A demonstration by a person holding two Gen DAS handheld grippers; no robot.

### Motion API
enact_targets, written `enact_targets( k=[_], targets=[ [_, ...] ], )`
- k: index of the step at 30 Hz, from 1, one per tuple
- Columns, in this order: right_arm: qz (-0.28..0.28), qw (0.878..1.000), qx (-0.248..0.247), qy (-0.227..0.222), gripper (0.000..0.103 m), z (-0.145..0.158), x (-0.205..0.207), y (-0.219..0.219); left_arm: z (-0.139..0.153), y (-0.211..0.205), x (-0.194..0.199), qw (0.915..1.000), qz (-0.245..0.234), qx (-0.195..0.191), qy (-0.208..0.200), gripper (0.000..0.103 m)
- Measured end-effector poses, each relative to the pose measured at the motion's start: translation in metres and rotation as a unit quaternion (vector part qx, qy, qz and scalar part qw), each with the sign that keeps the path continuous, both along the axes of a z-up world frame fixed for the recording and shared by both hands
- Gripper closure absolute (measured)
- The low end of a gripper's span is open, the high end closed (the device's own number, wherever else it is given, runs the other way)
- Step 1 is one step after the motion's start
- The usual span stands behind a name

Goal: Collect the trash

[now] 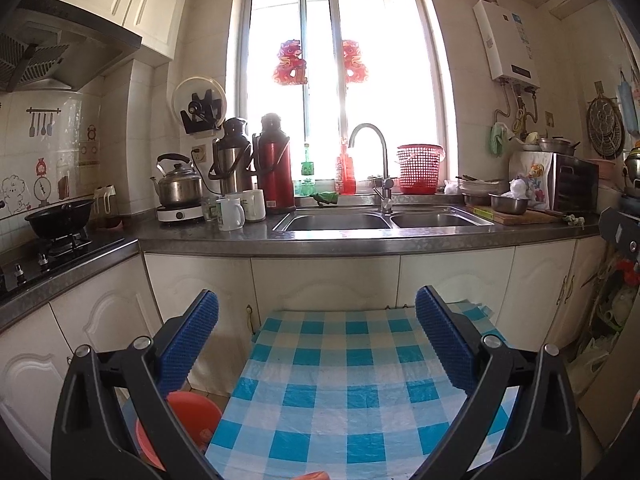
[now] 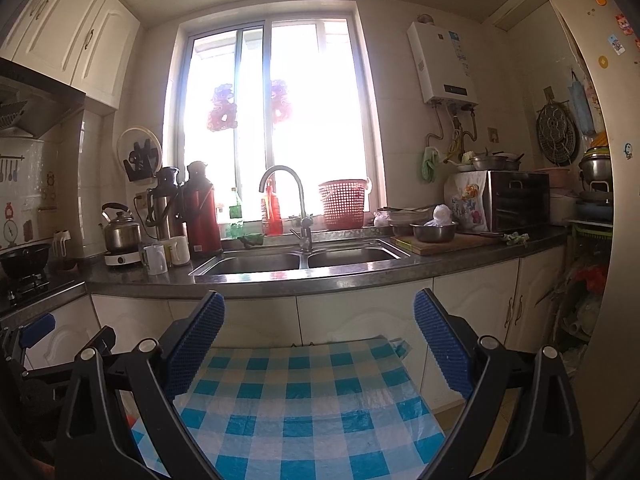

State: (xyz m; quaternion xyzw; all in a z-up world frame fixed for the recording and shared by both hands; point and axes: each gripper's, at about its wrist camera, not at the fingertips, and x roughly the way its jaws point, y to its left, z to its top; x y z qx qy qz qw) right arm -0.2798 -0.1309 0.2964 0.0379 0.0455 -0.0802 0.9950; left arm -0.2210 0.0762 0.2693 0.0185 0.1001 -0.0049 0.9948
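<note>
Left wrist view: red bin [image 1: 176, 428], low on the floor beside the near left edge of the checked worktop [image 1: 344, 392], partly hidden behind the left gripper's left finger. No loose trash can be made out on the cloth; a small reddish item [image 1: 316, 475] is cut off at the near edge of the view and cannot be identified.

Left gripper [image 1: 316, 336]: jaws wide apart, blue ribbed pads [image 1: 188, 340] facing each other, nothing between them, touching nothing; held above the checked worktop.

Right wrist view: right gripper [image 2: 318, 340]: jaws likewise wide apart, empty, above the same blue-and-white checked cloth [image 2: 296, 412]. The other gripper's blue pad shows at the left edge.

Beyond the far edge: cream cabinet doors [image 1: 324, 280], grey kitchen counter with double sink [image 1: 380, 220] and tap [image 1: 370, 164] under the window. Left end: kettle [image 1: 178, 184], two flasks [image 1: 276, 164], white mugs [image 1: 232, 212]. Right end: steel bowl [image 1: 508, 203], chopping board, small oven [image 2: 518, 200]. Red basket [image 1: 419, 168] on the sill.
</note>
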Motion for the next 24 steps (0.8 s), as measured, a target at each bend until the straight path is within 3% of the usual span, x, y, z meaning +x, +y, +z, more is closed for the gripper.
enact_targets(
  k=[24],
  targets=[
    [-0.007,1.000,0.003,0.030,0.008,-0.017,0.021,-0.003,-0.020,-0.003,0.022,0.9996,-0.008,-0.006,0.025,0.004]
  ],
)
